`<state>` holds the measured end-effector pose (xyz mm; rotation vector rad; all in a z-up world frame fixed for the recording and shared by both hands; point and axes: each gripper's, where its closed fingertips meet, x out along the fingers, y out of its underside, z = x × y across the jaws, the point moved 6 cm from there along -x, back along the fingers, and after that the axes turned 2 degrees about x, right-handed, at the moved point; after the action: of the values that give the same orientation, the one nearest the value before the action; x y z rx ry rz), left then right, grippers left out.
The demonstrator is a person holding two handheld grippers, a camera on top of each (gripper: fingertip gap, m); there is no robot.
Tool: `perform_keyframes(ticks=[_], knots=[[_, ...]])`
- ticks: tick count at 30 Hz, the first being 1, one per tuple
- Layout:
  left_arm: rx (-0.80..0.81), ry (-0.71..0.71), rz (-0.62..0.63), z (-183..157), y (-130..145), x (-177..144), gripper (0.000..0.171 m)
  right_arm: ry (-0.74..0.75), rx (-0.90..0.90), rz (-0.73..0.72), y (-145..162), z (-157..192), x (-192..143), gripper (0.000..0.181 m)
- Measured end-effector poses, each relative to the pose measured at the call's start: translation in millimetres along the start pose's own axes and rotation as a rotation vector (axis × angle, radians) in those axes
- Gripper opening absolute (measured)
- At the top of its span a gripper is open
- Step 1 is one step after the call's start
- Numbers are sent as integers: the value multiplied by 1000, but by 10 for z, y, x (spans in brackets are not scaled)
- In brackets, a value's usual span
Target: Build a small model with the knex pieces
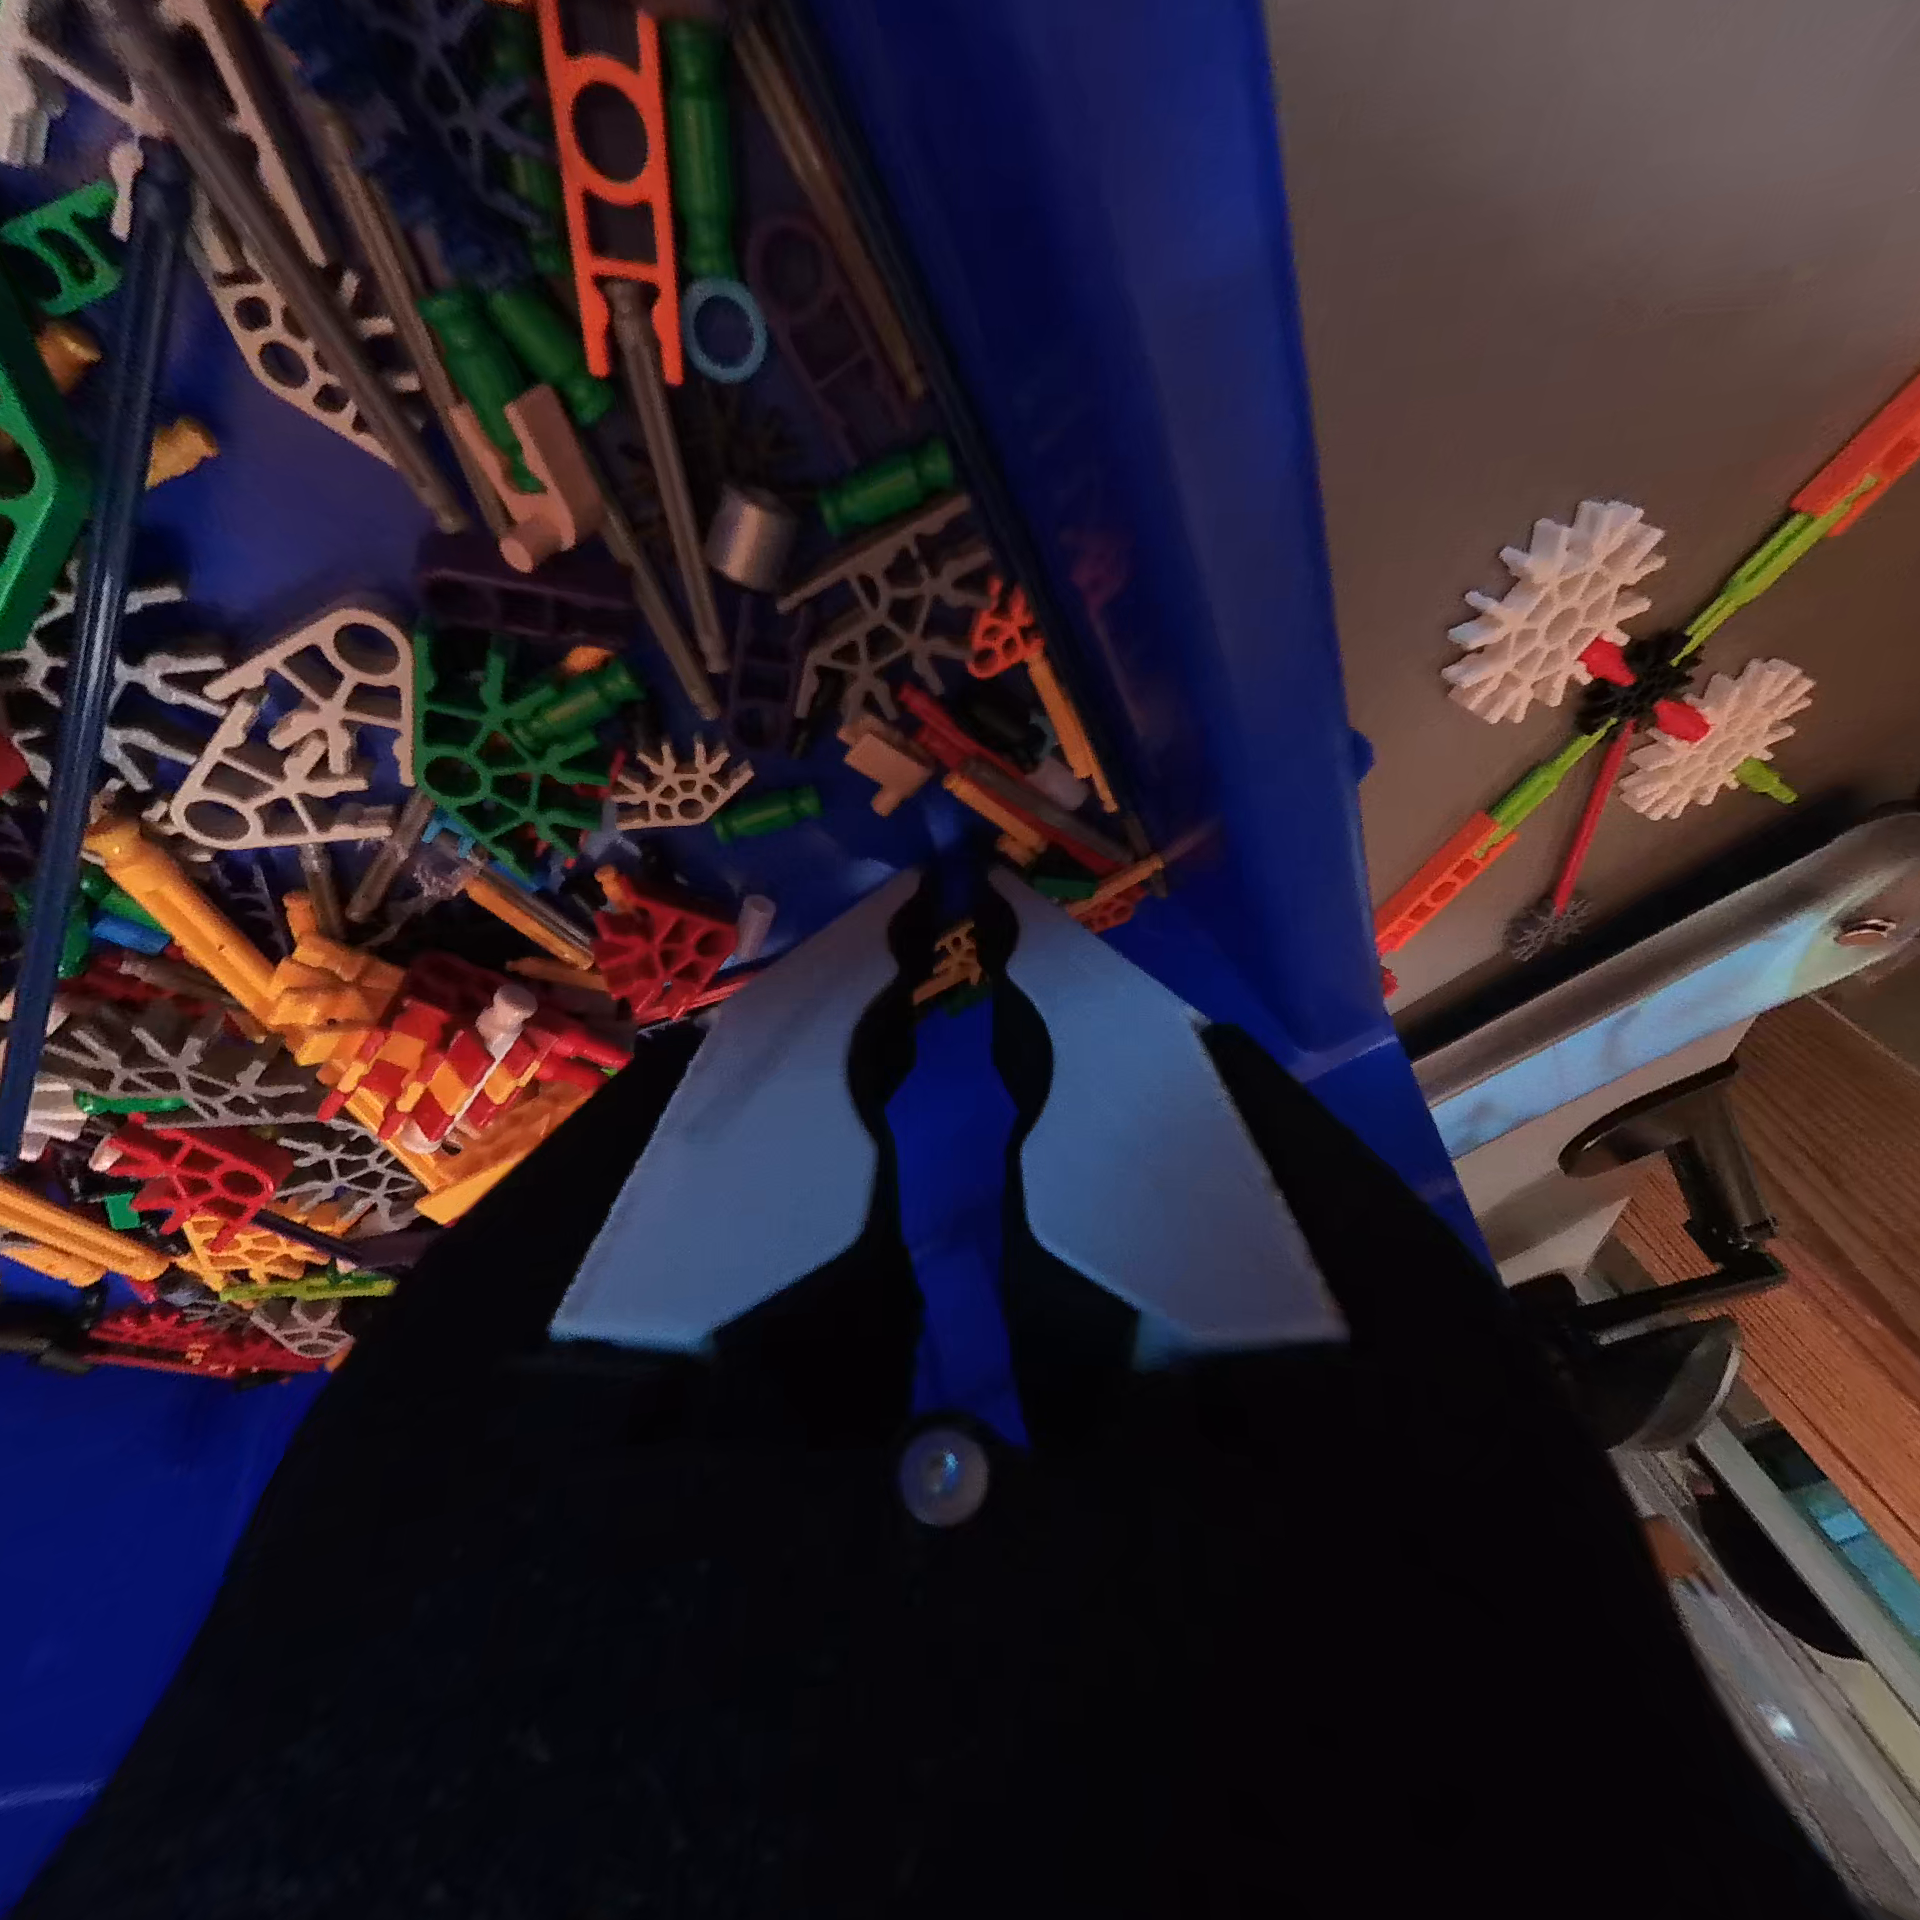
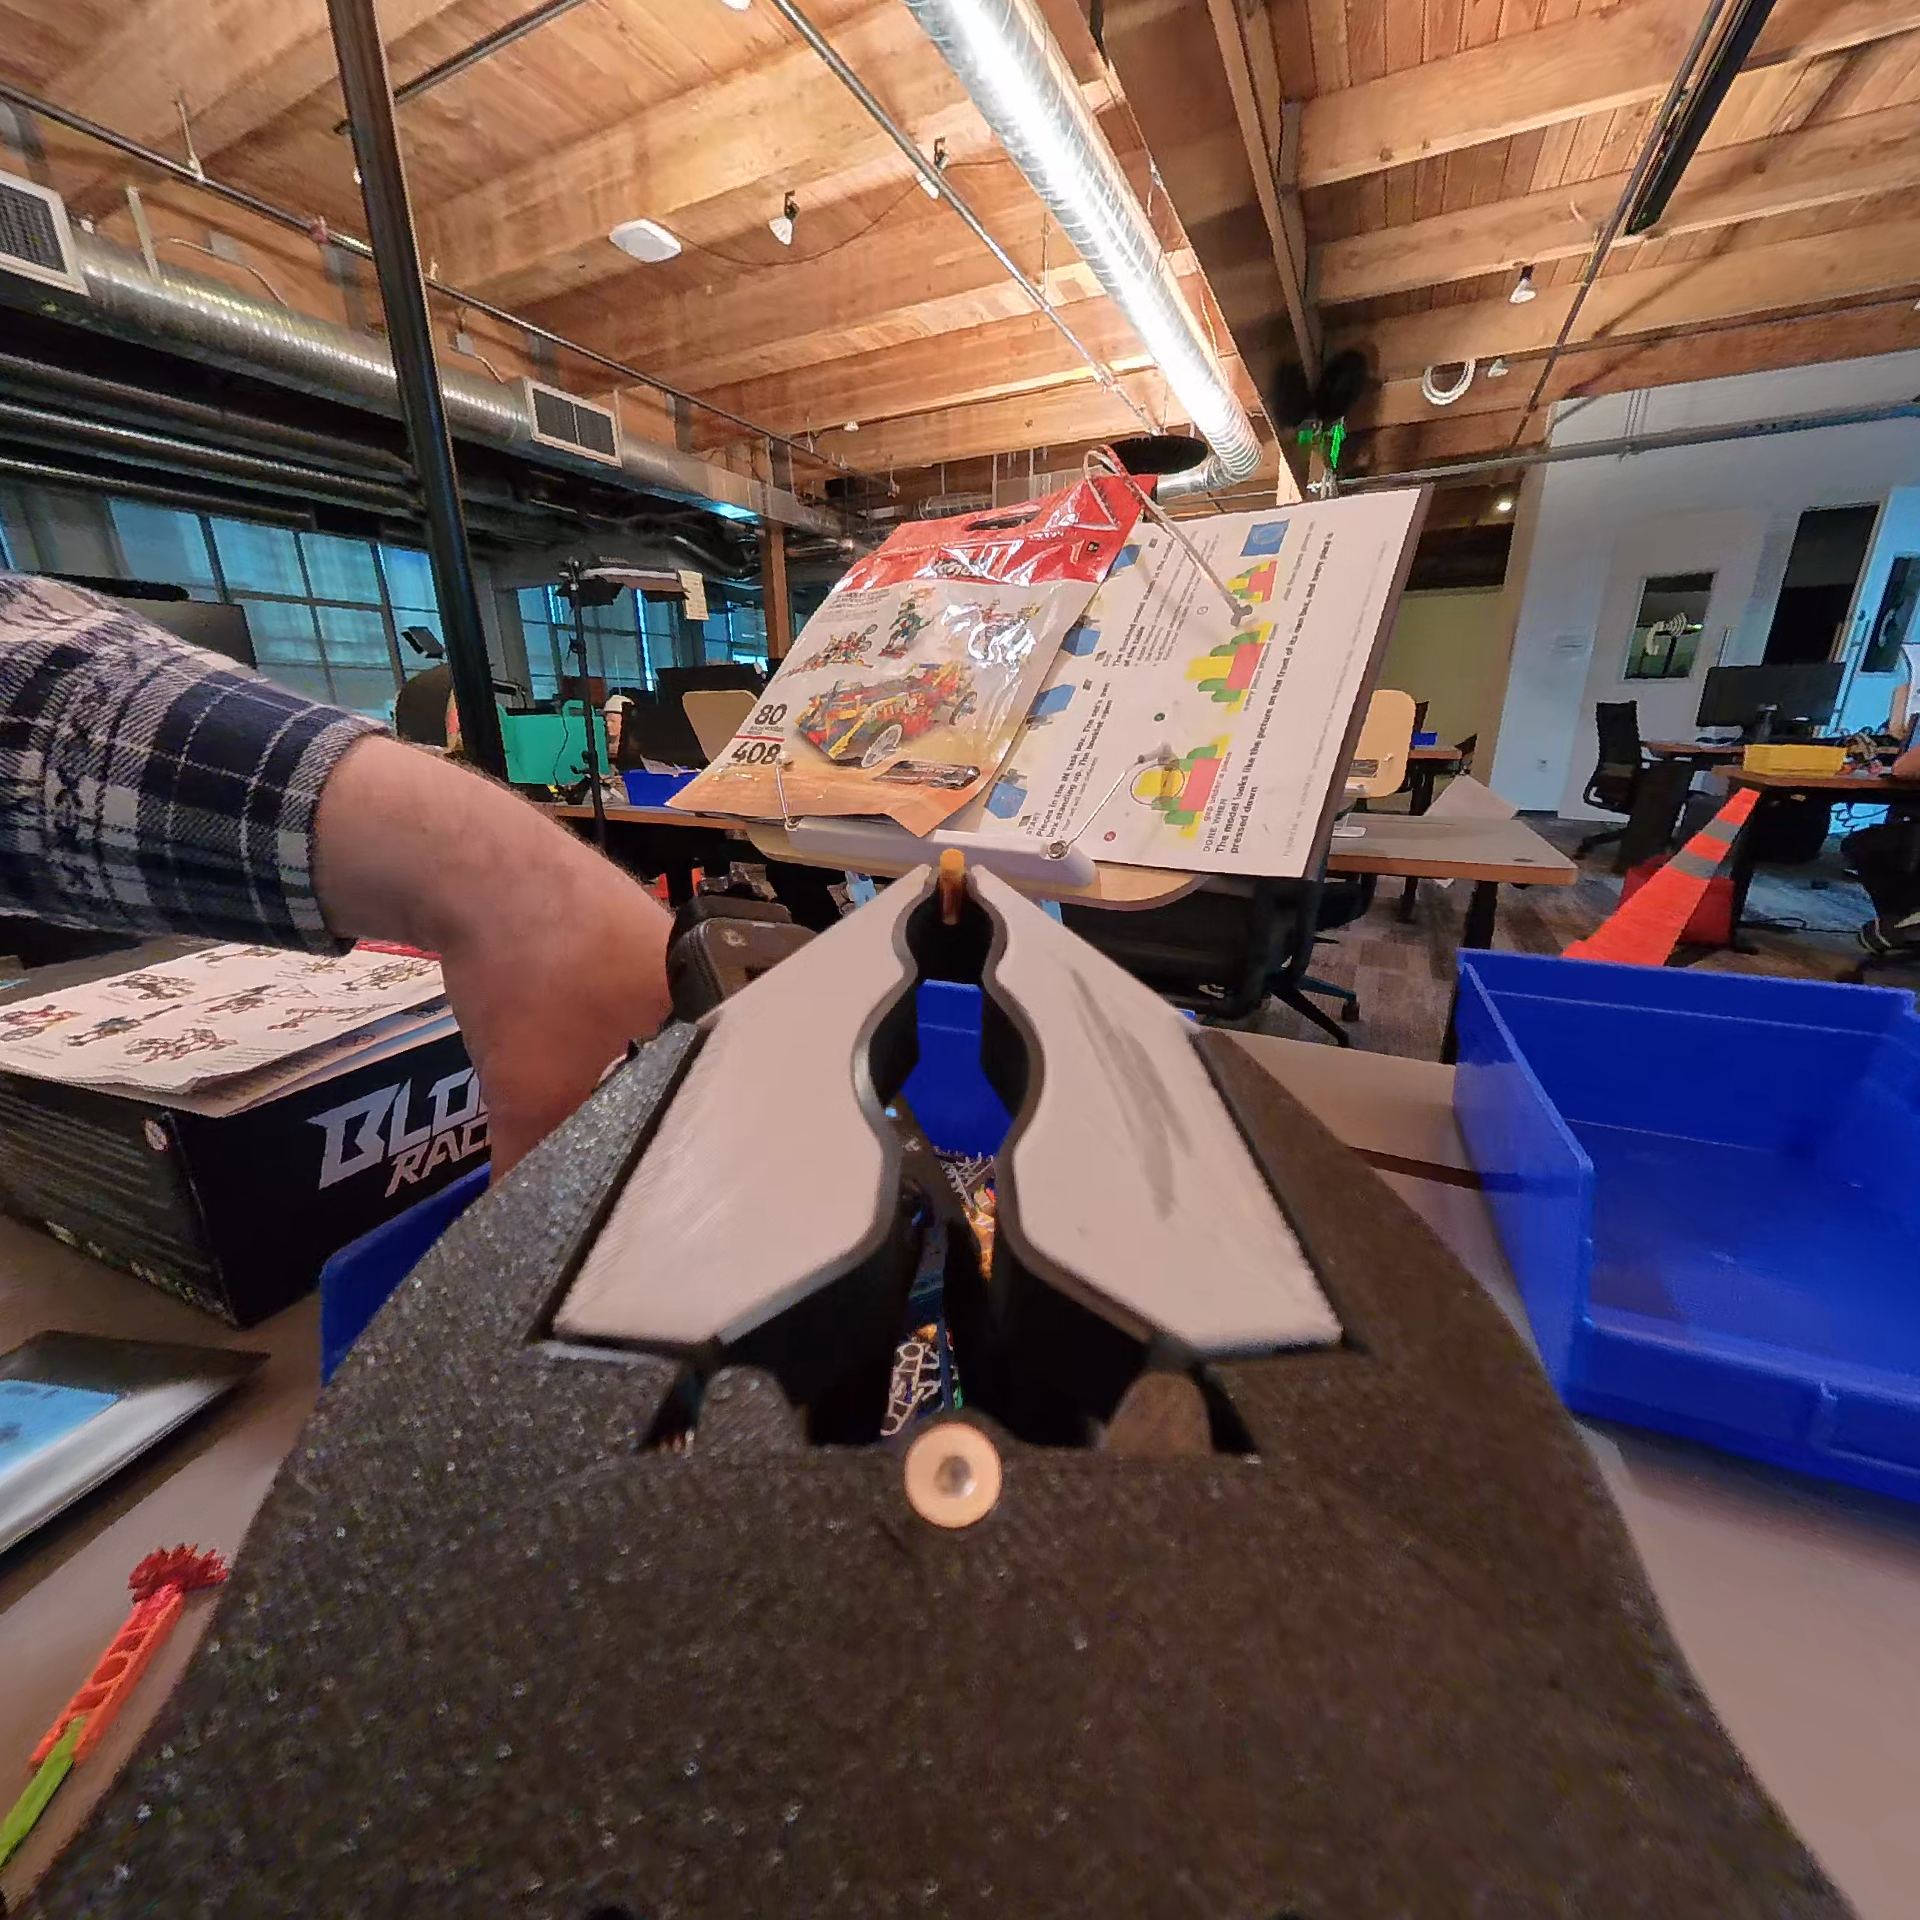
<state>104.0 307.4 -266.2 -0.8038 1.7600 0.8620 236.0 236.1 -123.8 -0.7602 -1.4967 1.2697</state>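
Note:
My left gripper (image 1: pixel 954 894) reaches down into a blue bin (image 1: pixel 1143 416) full of mixed plastic building rods and connectors (image 1: pixel 499 727). Its jaws are shut on a small yellow connector piece (image 1: pixel 954 961), held at the tips above the bin's near corner. My right gripper (image 2: pixel 952 883) is raised above the table, pointing level across the room. It is shut on a small yellow-orange rod (image 2: pixel 952 878) that stands upright between the tips. A person's forearm in a plaid sleeve (image 2: pixel 436 862) reaches in from the left, just beside the right gripper.
A partly built model with white snowflake connectors, red, green and orange rods (image 1: pixel 1631 686) lies on the table beside the bin. A second blue bin (image 2: pixel 1704 1184) stands at right. A black box (image 2: pixel 218 1153), a tilted stand with a parts bag (image 2: pixel 935 675) and sheets. One gripper's finger ends stand about 25 centimeters off the other's.

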Motion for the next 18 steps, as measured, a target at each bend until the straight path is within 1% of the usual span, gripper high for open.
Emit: perform_keyframes(ticks=[6,10,13,16,18], knots=[[-12,-55,-2,1,19,-7,9,-8,7,-17,-33,8,-13,0],[-6,-83,-20,-34,6,-50,18,-12,7,-24,-44,18,-17,0],[-33,-109,-69,14,3,-130,25,-16,10,-26,-49,20,-16,1],[-35,-92,-50,-7,-13,-83,27,-20,7,-27,-48,32,-14,1],[-25,-99,-15,-19,-8,-22,28,-20,7,-29,-50,31,-16,1]])
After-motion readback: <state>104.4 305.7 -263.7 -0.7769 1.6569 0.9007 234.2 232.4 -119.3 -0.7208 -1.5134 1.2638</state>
